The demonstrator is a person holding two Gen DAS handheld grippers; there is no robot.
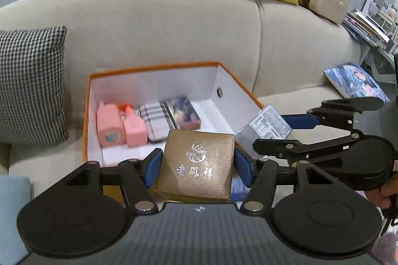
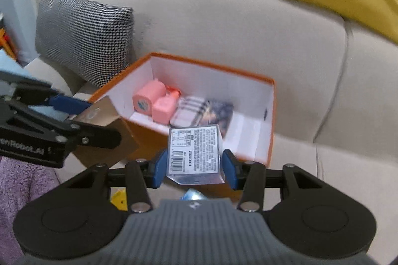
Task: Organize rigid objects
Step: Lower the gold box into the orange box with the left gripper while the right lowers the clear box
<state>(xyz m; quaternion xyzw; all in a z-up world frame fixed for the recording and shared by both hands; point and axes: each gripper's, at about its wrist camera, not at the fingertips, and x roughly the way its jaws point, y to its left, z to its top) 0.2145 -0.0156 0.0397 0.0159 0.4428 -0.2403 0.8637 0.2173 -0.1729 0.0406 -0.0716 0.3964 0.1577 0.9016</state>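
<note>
Label print (image 2: 194, 150) blurred, unreadable

- Two hand-held grippers, matte black: left gripper (image 1: 196, 166), right gripper (image 2: 194, 169).
- Blue pads (image 1: 153, 166) lining the inner finger faces.
- Black linkage bars pinned with silver screws (image 1: 143, 205).
- Round black discs at each base, flanking a ribbed grey housing.
- White lettering "RobotAI", partly cut off, along one side.
</note>
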